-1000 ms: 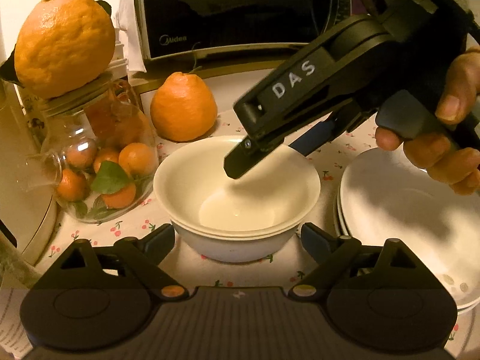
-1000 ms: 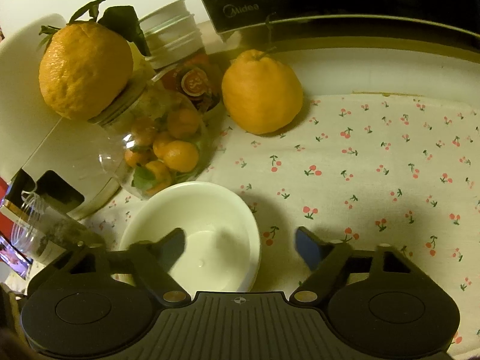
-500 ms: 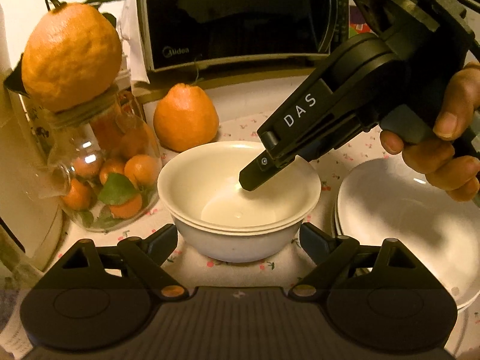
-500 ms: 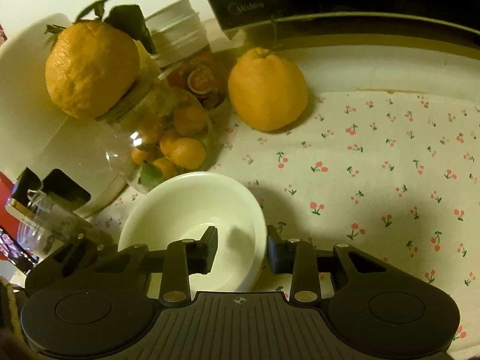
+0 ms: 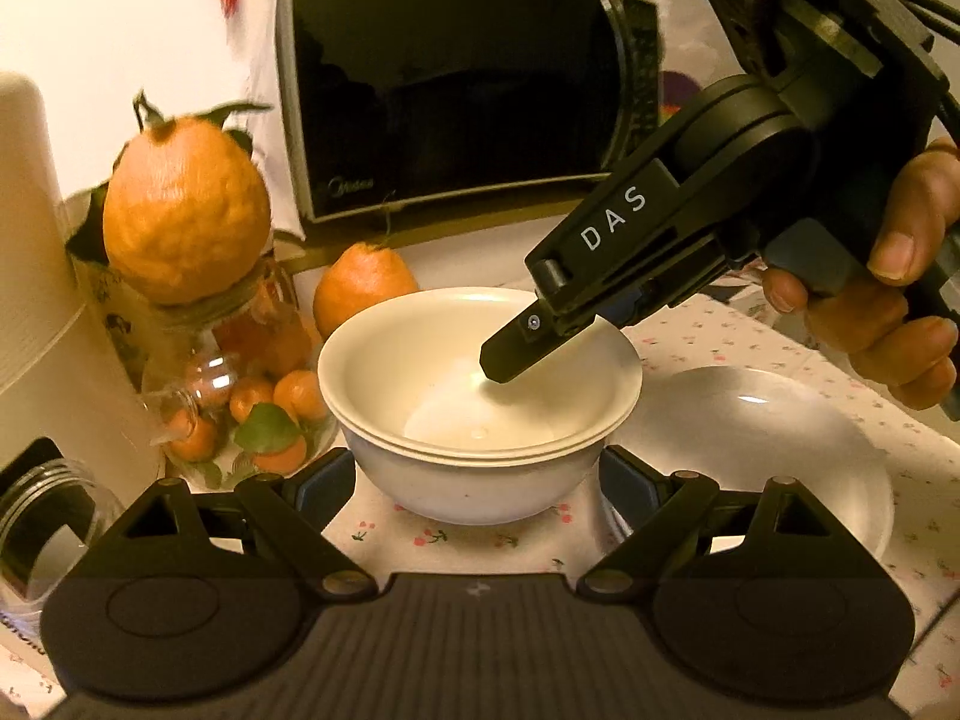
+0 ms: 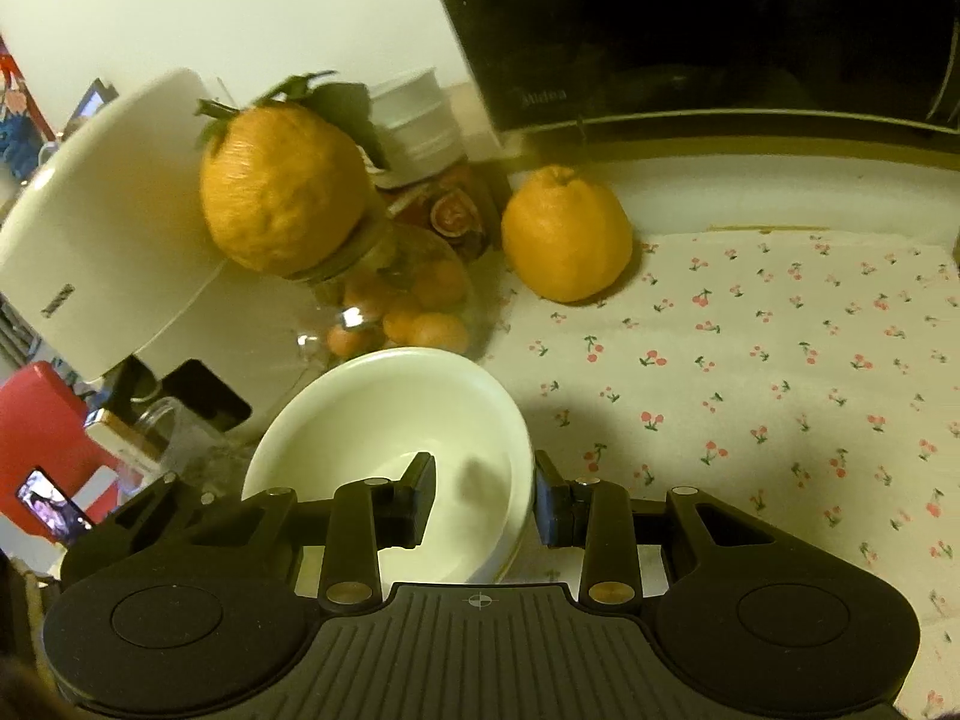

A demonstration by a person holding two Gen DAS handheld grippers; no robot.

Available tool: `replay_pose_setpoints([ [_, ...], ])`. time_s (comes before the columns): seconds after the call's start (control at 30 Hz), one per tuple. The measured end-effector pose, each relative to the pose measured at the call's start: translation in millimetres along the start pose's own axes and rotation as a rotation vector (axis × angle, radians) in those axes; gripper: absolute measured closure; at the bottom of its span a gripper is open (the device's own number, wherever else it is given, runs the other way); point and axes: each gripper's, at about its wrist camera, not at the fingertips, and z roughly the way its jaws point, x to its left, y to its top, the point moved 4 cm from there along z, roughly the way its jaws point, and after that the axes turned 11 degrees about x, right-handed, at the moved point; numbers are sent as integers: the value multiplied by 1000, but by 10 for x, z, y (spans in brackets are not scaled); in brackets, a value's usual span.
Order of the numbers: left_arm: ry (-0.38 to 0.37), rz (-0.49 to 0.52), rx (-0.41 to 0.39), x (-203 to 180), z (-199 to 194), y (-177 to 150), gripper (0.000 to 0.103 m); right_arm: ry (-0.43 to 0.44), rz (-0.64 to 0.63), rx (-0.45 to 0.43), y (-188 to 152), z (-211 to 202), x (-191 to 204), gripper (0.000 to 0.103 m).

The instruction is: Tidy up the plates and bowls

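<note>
On the tabletop: white bowls, two nested by the look of the double rim, stand on the cherry-print cloth, plates just beside them at 3 o'clock.
Right tongs: jaws straddle the top bowl's near rim, one pad inside, one outside; narrowed but not visibly pressing, so a firm grip cannot be confirmed.
Left tongs: spread wide, flanking the lower bowl's base without touching it.
Surroundings: fruit jar at 9 o'clock of the bowls, orange at 11, microwave behind.
Done: bowls appear stacked; plates appear stacked.
Left: judging by the rim hold, the bowl stack may yet be lifted or shifted; its final spot is not evident.
</note>
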Motion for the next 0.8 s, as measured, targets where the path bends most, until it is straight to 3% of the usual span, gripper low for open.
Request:
replay_pose_setpoints([
  [0.37,-60,48,-32,-242,-345,-53,16,-28,52,-44,-353,-435,81,70],
  [0.8,-106,133,2,-542,-328,-150,16,-18,119,-67,-743,-585,-132,70],
])
